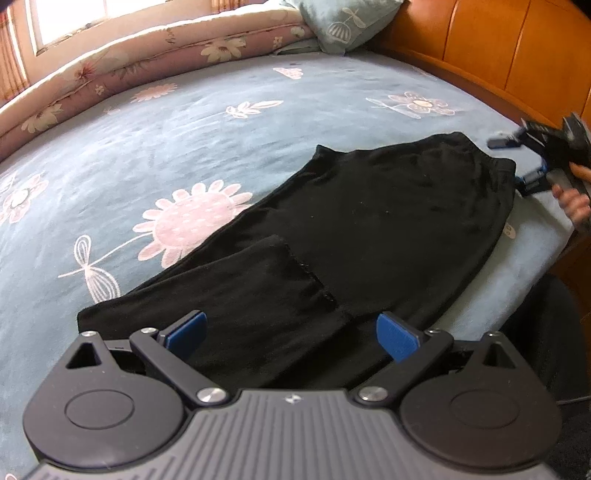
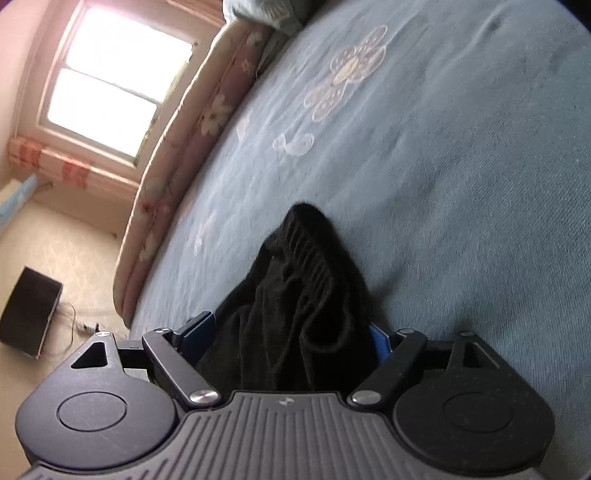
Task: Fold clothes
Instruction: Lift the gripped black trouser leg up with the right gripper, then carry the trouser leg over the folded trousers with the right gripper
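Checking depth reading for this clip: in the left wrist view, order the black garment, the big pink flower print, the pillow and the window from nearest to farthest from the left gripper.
1. Black garment: directly under the left gripper, between its fingers.
2. Big pink flower print: on the sheet, ahead and left.
3. Pillow: far end of the bed, against the headboard.
4. Window: beyond the bed, upper left.

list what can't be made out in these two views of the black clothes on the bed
- Left wrist view: the near end of the black garment is hidden behind the left gripper.
- Right wrist view: whether the right gripper pads press the bunched cloth; the fabric covers them.
- Left wrist view: the right gripper and the hand holding it are blurred and cut off by the right edge.
- What kind of garment it is.
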{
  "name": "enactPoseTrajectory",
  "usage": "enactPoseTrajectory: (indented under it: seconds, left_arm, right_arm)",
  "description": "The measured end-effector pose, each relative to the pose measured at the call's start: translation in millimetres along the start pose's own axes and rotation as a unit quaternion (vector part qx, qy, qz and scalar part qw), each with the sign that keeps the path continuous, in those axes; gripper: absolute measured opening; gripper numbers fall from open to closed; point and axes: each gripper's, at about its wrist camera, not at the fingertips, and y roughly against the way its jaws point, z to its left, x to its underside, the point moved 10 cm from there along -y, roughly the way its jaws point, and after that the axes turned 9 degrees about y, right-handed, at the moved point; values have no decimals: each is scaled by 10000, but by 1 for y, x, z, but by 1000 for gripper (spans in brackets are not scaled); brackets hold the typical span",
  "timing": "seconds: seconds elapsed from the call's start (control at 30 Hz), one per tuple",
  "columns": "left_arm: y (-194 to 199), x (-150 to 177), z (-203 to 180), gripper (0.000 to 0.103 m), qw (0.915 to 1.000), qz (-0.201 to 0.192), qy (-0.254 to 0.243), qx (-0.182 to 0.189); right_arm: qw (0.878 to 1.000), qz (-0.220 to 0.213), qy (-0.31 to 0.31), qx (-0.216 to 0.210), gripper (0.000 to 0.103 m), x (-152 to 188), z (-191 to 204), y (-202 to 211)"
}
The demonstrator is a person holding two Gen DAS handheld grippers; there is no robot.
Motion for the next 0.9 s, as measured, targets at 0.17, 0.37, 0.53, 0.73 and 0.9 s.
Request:
enactPoseTrajectory:
  seconds: [0.17,0.37,0.53,0.73,0.9]
  left_arm:
    - [-5,-3,9,98,9999,17,138,-94]
    - [4,-2,15,98,9997,-89,188,-88]
    - [12,-2,34,98,9990,-179,353,-225]
    - [27,2,54,98,9975,-300,547,-322]
    - [42,8,71,98,9961,-463,664,-348]
  right_arm:
    - [9998,-108,151,-97,78,12,2,2]
    - [9981,-92,267,545,19,2,-10,-10]
    - [9951,-105,465,861,18,5,1,-5]
    - [9894,-121,1028,1015,18,-1,52,2]
    - [9839,-56,1467,1016,18,-5,105,-7]
